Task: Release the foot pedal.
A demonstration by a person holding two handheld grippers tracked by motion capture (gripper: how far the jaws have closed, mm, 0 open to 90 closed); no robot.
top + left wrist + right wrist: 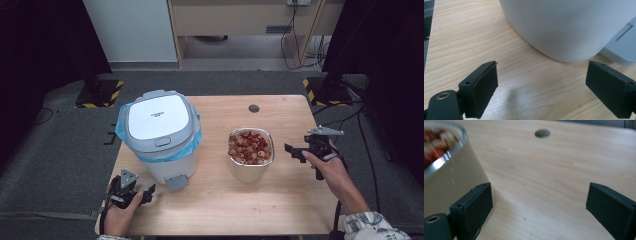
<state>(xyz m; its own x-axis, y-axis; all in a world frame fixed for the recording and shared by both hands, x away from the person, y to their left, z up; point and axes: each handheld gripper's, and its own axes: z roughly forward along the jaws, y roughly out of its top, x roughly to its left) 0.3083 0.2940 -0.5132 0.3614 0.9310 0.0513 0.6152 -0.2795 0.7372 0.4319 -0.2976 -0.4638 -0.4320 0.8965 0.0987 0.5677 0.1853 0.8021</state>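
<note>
I see a light wooden table (215,200) with a small dark round hole (254,108) near its far edge. It stands on grey carpet (50,165). Beyond the far corners I make out two black stand bases with yellow-and-black striped edges, one left (98,93) and one right (326,91). Farther back are a white panel (132,30), a wooden cabinet (240,17) and loose black cables (295,45).

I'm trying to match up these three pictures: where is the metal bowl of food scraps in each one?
High view: the metal bowl stands right of centre on the table, beside the pedal bin.
Left gripper view: it is not in this picture.
Right gripper view: its shiny wall takes up the left side.
Shared landmark: the dark round hole in the tabletop.
</note>
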